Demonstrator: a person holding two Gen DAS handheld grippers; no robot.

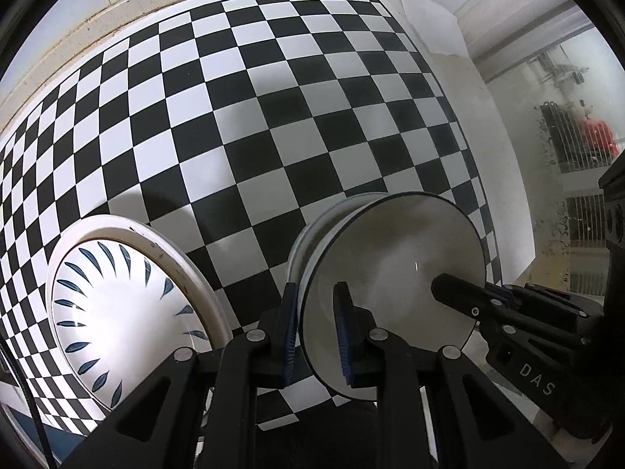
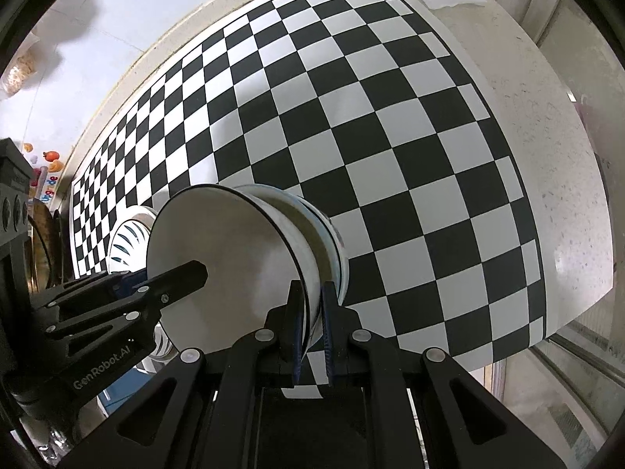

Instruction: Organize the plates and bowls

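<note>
A white bowl with a dark rim sits nested in other bowls on the checkered mat. My left gripper is shut on its near-left rim, one finger inside and one outside. My right gripper is shut on the opposite rim of the same bowl; it also shows in the left wrist view. The left gripper shows in the right wrist view. A white plate with blue leaf marks lies on a larger white plate to the left of the bowls, also seen in the right wrist view.
The black and white checkered mat covers a pale speckled counter. A white wall edge runs behind it. A glass pane and a metal rack stand at the right. Dark objects and colourful items sit at the far left.
</note>
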